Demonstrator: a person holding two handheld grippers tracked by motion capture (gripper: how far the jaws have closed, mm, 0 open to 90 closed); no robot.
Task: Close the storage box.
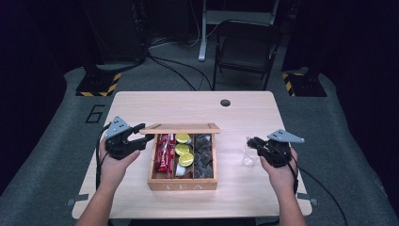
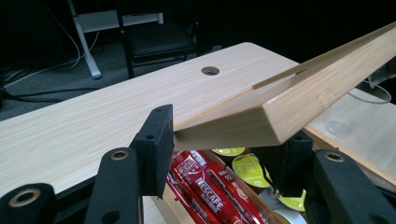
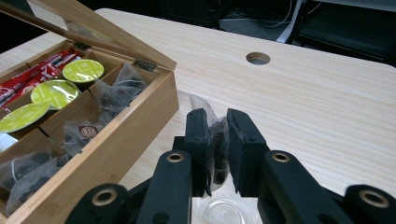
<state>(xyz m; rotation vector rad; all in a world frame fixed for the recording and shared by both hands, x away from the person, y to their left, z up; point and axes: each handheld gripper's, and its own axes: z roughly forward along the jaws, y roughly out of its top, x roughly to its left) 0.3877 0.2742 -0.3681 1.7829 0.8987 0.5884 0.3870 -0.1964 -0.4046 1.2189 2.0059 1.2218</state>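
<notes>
Wooden lid (image 2: 299, 100) clamped in left tongs (image 2: 219, 140), hiding box interior; right tongs (image 3: 217, 140) pinch tea bag (image 3: 215, 135), mostly obscured.

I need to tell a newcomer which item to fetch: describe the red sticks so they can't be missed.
Start at the wooden tea box in the middle of the table. Its left compartment holds the red sticks, beside the green-topped capsules. They alone are long, red and printed Nescafe.

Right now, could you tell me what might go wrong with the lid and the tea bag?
The left gripper pinches only a corner of the tilted lid; if it slips, the lid could drop onto the tea box. The right gripper holds a tea bag above the clear cup, which could tip if bumped.
</notes>
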